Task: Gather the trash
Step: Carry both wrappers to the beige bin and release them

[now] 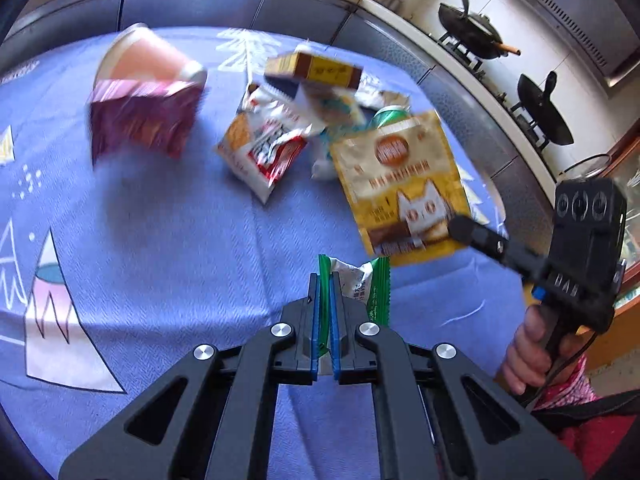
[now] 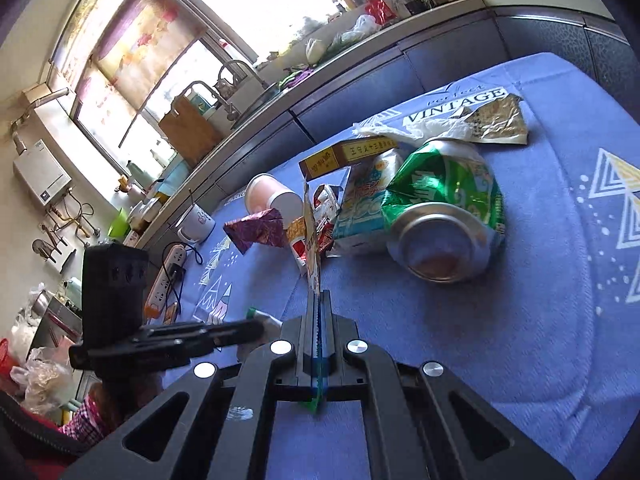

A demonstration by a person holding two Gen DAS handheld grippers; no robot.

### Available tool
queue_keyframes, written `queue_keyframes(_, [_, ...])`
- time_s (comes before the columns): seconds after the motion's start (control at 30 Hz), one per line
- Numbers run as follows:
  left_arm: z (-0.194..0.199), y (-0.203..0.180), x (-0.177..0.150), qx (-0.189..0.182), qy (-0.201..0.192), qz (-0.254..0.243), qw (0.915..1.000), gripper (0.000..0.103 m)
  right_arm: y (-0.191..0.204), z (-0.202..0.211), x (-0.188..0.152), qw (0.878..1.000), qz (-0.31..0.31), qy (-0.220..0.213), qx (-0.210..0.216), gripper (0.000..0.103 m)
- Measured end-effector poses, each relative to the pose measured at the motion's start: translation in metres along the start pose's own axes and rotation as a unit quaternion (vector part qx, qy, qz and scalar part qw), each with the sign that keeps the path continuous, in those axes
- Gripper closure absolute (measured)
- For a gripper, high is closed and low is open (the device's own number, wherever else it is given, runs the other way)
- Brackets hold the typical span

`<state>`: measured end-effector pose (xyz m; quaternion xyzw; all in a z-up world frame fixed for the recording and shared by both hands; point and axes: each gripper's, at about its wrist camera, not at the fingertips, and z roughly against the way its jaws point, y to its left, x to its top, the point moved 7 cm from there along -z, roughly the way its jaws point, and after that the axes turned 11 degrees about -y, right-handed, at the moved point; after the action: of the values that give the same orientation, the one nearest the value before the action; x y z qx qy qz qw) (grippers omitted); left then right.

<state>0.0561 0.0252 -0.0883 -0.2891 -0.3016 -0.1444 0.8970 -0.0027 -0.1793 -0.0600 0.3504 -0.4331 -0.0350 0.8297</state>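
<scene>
My left gripper [image 1: 328,280] is shut on a green and white wrapper [image 1: 362,282] above the blue tablecloth [image 1: 160,220]. My right gripper [image 2: 319,300] is shut on the edge of a yellow cat-print pouch [image 1: 404,184], which shows edge-on in the right wrist view [image 2: 311,236]. The right gripper also shows in the left wrist view [image 1: 460,228], at the pouch's lower right corner. A trash pile lies beyond: a crushed green can [image 2: 444,208], a pink paper cup [image 1: 140,56], a purple wrapper [image 1: 140,120], a brown box [image 1: 316,68] and a red and white packet [image 1: 264,144].
A gold foil wrapper [image 2: 496,120] and white plastic lie at the far side of the pile. A mug [image 2: 196,222] and a power strip [image 2: 166,276] sit at the table's left end. Kitchen counters with woks [image 1: 472,28] run behind the table.
</scene>
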Motion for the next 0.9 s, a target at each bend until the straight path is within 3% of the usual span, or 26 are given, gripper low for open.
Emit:
queue_keyframes(0.27, [-0.001, -0.069, 0.060, -0.048, -0.030, -0.042, 0.9975, 0.099, -0.043, 0.079, 0.041, 0.993, -0.038, -0.113, -0.025, 0.102])
queue_keyframes(0.4, [-0.038, -0.127, 0.088, -0.075, -0.022, -0.085, 0.9933, 0.099, -0.094, 0.121, 0.062, 0.979, -0.070, -0.172, -0.080, 0.102])
queue_keyframes(0.53, [-0.098, -0.195, 0.113, -0.106, 0.004, -0.115, 0.9878, 0.099, -0.171, 0.164, 0.073, 0.954, -0.140, -0.215, -0.156, 0.102])
queue_keyframes(0.7, [-0.188, -0.291, 0.137, -0.119, 0.024, -0.177, 0.9768, 0.099, -0.251, 0.210, 0.084, 0.919, -0.197, -0.252, -0.229, 0.102])
queue_keyframes(0.8, [-0.244, -0.338, 0.137, -0.118, 0.042, -0.197, 0.9724, 0.098, -0.285, 0.223, 0.087, 0.907, -0.219, -0.254, -0.253, 0.101])
queue_keyframes(0.9, [-0.291, -0.366, 0.126, -0.107, 0.061, -0.210, 0.9700, 0.094, -0.304, 0.225, 0.085, 0.903, -0.233, -0.246, -0.264, 0.099])
